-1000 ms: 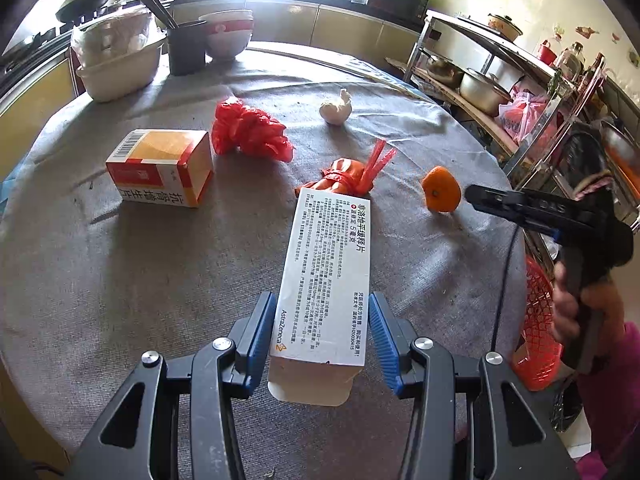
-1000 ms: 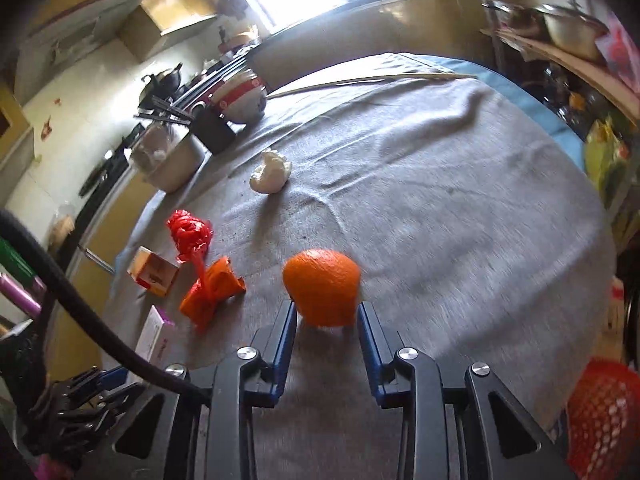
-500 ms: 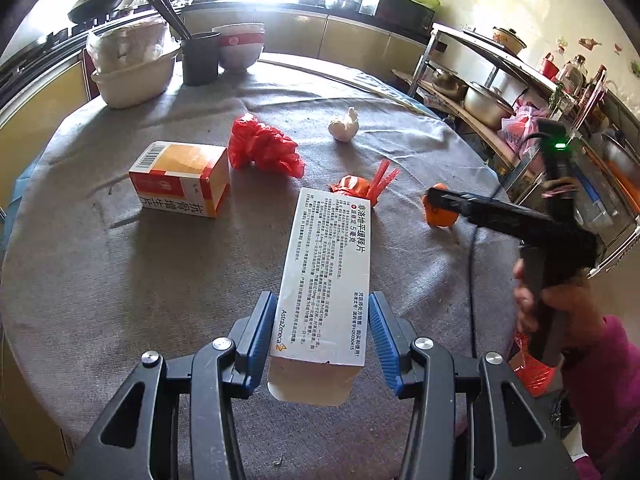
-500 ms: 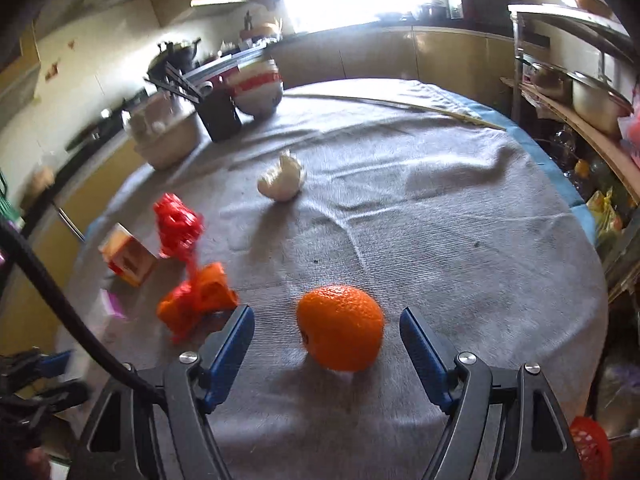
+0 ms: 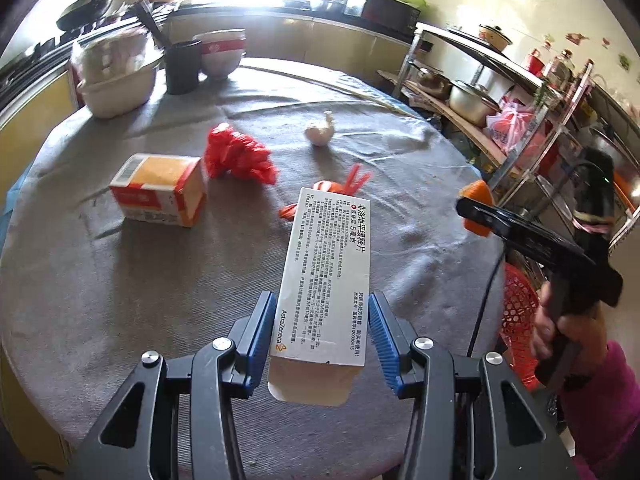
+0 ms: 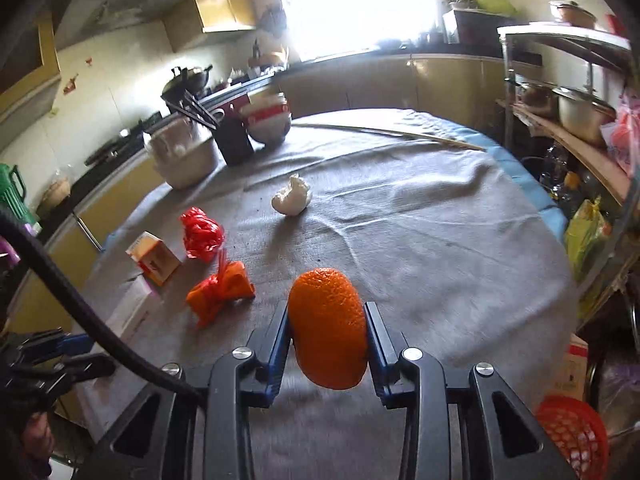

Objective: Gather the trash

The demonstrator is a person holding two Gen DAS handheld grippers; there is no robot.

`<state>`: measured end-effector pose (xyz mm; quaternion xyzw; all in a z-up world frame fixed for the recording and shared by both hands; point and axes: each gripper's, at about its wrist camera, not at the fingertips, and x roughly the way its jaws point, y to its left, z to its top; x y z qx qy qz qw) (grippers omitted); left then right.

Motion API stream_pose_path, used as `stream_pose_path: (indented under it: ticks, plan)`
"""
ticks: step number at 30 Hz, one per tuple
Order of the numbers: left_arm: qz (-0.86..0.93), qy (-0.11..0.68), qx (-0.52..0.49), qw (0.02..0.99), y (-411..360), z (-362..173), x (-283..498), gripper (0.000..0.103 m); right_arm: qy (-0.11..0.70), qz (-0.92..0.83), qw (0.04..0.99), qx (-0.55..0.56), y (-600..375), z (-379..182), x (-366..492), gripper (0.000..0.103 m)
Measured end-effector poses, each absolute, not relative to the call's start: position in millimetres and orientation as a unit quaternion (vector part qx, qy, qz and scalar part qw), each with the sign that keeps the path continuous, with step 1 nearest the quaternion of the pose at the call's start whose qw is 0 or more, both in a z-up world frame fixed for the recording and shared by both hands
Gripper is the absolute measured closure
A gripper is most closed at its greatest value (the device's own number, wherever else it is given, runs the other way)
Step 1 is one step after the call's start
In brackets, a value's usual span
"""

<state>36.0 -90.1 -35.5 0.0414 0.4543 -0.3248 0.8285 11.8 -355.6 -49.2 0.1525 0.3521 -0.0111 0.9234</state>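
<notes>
My left gripper (image 5: 322,332) is shut on a long white medicine box (image 5: 326,276) and holds it above the grey round table (image 5: 100,280). My right gripper (image 6: 327,338) is shut on an orange peel (image 6: 327,326), lifted off the table; it shows at the table's right edge in the left wrist view (image 5: 476,208). On the table lie an orange-and-white carton (image 5: 160,188), a crumpled red bag (image 5: 238,156), an orange wrapper (image 6: 220,292) and a white crumpled tissue (image 5: 320,132).
A red mesh basket (image 5: 518,316) stands on the floor beside the table's right edge; it also shows in the right wrist view (image 6: 572,436). Bowls (image 5: 222,52), a black chopstick holder (image 5: 182,64) and a white basin (image 5: 116,80) stand at the far edge. A metal shelf rack (image 5: 500,92) is at the right.
My right gripper opened around the orange peel, then shut on it and lifted it off the table. My left gripper kept hold of the white box and rose slightly.
</notes>
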Motion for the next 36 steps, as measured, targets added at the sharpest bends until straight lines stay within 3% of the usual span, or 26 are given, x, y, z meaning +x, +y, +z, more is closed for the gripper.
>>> stream_pose_path:
  ticks: [17,36]
  plan:
    - [-0.403,0.429,0.113,0.8,-179,-20,-6,0.054,0.34,-0.09,0.913,0.209,-423,-57,-128,0.065]
    - [-0.27,0.396,0.131,0.868,-131,-18,12,0.054,0.342,-0.007,0.916,0.208,-363,-54,-83,0.065]
